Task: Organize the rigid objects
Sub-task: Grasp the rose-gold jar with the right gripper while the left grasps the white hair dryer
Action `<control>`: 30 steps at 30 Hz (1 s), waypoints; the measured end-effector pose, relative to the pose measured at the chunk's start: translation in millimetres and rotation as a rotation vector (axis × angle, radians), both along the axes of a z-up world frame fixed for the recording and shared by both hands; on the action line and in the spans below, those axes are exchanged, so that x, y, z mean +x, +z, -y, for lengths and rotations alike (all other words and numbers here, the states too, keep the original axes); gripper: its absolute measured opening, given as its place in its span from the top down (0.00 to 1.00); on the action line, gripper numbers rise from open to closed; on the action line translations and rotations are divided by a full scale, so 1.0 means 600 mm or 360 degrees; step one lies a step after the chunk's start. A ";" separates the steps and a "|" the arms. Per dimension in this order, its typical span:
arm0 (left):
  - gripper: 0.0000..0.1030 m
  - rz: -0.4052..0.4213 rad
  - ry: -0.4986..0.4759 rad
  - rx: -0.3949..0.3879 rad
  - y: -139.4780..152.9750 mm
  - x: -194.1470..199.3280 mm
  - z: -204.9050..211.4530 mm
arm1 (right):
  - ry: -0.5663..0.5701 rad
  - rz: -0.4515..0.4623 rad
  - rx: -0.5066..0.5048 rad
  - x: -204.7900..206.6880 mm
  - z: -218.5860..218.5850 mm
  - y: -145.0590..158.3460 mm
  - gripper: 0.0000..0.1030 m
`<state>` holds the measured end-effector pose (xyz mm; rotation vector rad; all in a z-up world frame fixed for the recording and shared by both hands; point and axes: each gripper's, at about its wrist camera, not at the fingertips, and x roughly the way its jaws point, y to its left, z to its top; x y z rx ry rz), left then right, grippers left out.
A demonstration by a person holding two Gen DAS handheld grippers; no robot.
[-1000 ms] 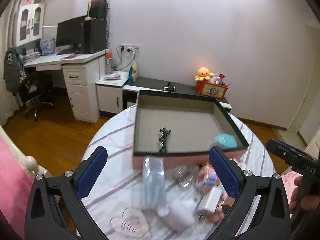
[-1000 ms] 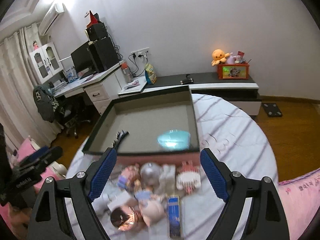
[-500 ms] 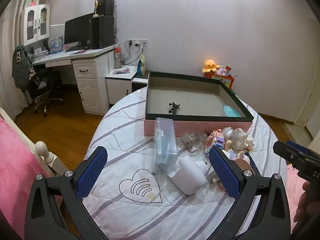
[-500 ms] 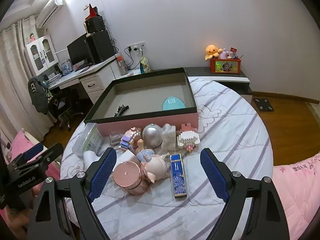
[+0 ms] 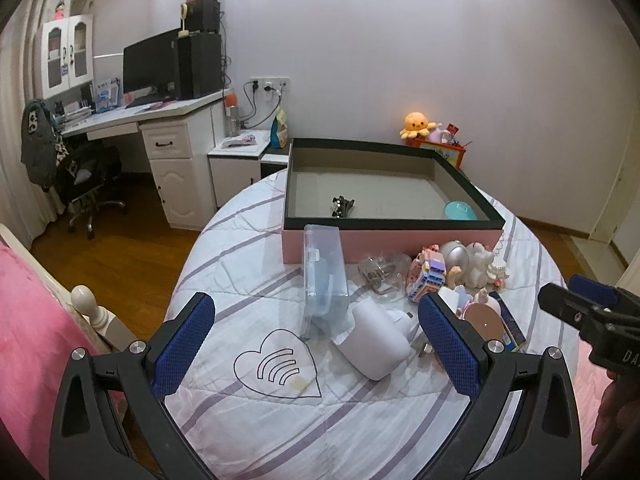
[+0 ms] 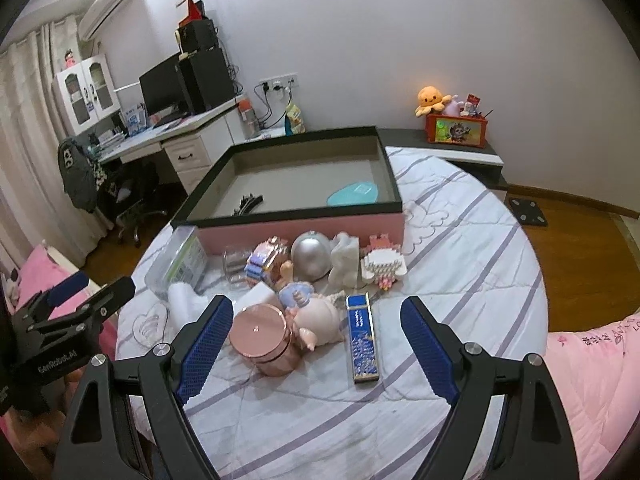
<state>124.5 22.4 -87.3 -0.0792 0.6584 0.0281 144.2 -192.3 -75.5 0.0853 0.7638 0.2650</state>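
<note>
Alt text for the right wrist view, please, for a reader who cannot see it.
The open right claw hovers over small objects on a striped bedspread: a rose-gold jar, a baby doll and a blue box. Behind them sits a pink tray.

1. The left tongs (image 5: pixel 316 332) stand wide apart above the near part of the round bed (image 5: pixel 280 420), holding nothing.
2. A pink box (image 5: pixel 392 240) with a dark rim sits at the bed's far edge; a black hair clip (image 5: pixel 342 205) and a teal oval (image 5: pixel 459 211) lie inside it.
3. A clear plastic case (image 5: pixel 324 276) leans on the box's front wall.
4. A white charger (image 5: pixel 376 340) lies just beside the case.
5. Small toys (image 5: pixel 452 268) cluster along the box's front, towards the bed's right edge.
6. The right tongs (image 5: pixel 592 312) show at the right.
</note>
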 end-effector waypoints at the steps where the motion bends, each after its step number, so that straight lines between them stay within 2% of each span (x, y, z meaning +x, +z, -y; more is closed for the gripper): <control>1: 0.00 -0.0004 -0.0001 -0.0003 -0.001 0.001 0.000 | 0.0005 -0.0006 -0.0004 0.000 -0.002 -0.002 0.15; 7: 0.00 -0.0016 -0.0029 0.0008 -0.009 0.002 0.003 | 0.0054 -0.0032 -0.0011 0.000 -0.012 -0.009 0.15; 15: 0.00 -0.0140 -0.0080 -0.0034 -0.049 0.011 0.014 | 0.0180 -0.0136 -0.0044 0.005 -0.039 -0.043 0.15; 22: 0.00 -0.0190 -0.0075 -0.0065 -0.065 0.022 0.010 | 0.0240 -0.0185 -0.0047 0.014 -0.054 -0.064 0.16; 24: 0.00 -0.0201 -0.0082 -0.0067 -0.069 0.024 0.011 | 0.0257 -0.0200 -0.0040 0.017 -0.060 -0.070 0.18; 27: 0.01 -0.0230 -0.0068 -0.0055 -0.078 0.030 0.012 | 0.0264 -0.0229 -0.0016 0.023 -0.065 -0.079 0.30; 30: 0.00 -0.0240 -0.0068 -0.0126 -0.082 0.037 0.002 | 0.0241 -0.0238 -0.0007 0.029 -0.063 -0.085 0.34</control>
